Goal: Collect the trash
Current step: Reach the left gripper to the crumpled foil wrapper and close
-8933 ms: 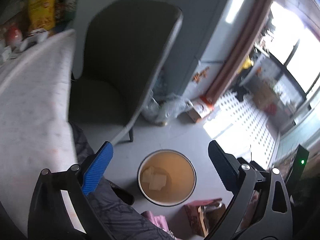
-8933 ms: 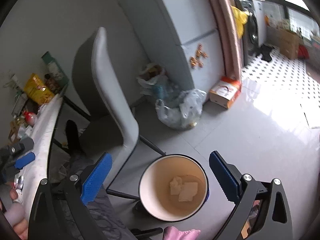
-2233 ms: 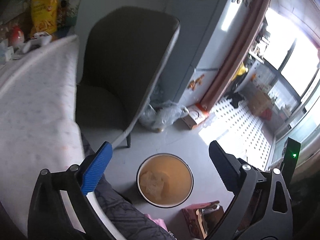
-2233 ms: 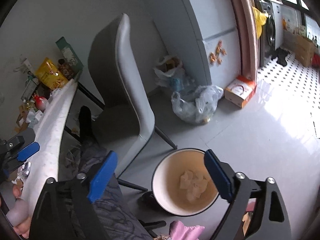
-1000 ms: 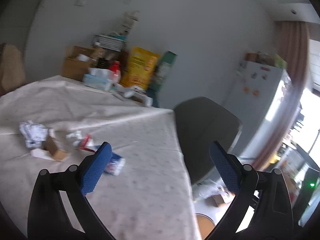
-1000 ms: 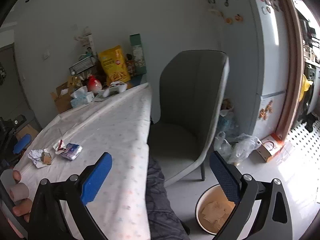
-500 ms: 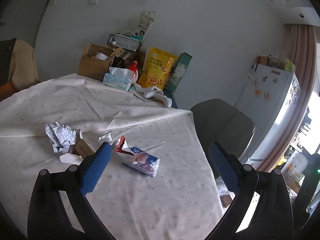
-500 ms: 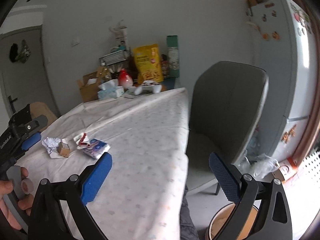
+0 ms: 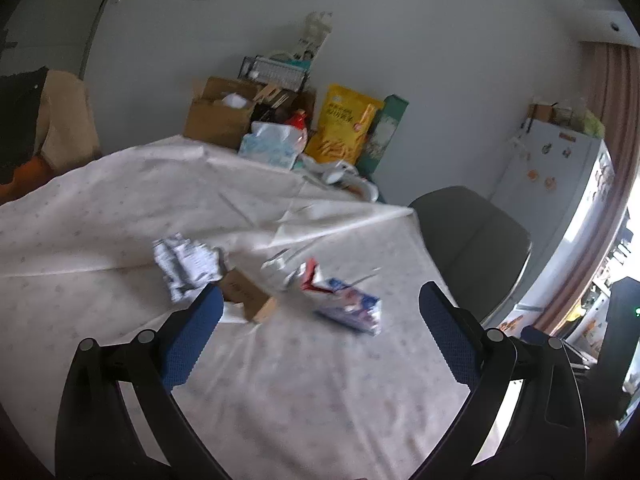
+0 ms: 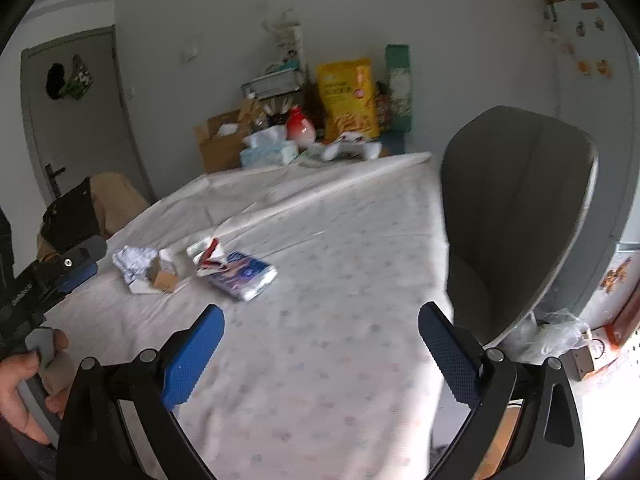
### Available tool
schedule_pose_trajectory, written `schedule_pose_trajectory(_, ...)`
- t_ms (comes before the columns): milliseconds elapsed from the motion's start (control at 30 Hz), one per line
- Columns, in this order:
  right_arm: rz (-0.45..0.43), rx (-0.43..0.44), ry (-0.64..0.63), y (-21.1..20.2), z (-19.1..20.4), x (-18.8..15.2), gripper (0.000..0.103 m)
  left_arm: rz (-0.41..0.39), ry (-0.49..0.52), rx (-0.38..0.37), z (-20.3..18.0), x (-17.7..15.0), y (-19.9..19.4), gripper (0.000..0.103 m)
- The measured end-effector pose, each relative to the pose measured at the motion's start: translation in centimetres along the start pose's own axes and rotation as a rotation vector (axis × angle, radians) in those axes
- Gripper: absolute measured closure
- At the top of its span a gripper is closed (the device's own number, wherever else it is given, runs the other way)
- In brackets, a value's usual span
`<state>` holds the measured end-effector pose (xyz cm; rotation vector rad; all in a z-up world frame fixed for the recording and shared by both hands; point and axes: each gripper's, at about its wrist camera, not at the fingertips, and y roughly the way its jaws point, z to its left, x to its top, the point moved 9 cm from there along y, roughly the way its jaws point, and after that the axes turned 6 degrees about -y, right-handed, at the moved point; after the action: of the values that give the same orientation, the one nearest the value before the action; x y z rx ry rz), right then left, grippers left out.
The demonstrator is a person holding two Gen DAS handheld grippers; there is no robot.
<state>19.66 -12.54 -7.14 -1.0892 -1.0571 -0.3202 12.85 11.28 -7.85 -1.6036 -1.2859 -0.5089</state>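
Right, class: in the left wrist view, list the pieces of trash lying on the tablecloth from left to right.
Crumpled white paper → small brown cardboard box → torn red-and-white wrapper → blue-and-white tissue packet.

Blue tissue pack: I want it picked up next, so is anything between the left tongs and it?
Nothing visible. Bare tablecloth lies between the open left tongs and the blue tissue pack; the small cardboard box sits off to its left.
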Motion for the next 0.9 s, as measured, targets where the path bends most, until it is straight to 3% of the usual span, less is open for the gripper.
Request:
schedule_pose_trajectory(333, 0.031, 0.062, -0.019, 1.6, 1.7, 0.3, 0.009, 0.079, -0.055, 0.060, 3.8, -0.2, 2.4, 0.006)
schedule_pose_trajectory(500, 0.044, 0.094, -0.016, 2.2, 2.2, 0.3, 0.013, 0.096, -0.045, 0.060, 3.8, 0.0, 3.5, 0.026)
schedule_pose_trajectory(700, 0.050, 0.111, 0.004, 2.7, 2.0, 0.2, 0.015, 0.128, -0.011, 0.090, 4.2, 0.1, 4.9, 0.028)
schedule_pose_trajectory(900, 0.066, 0.128, 0.020, 3.2, 1.6, -0.4, 0.015, 0.150, -0.058, 0.165, 6.6, -0.4, 5.5, 0.033)
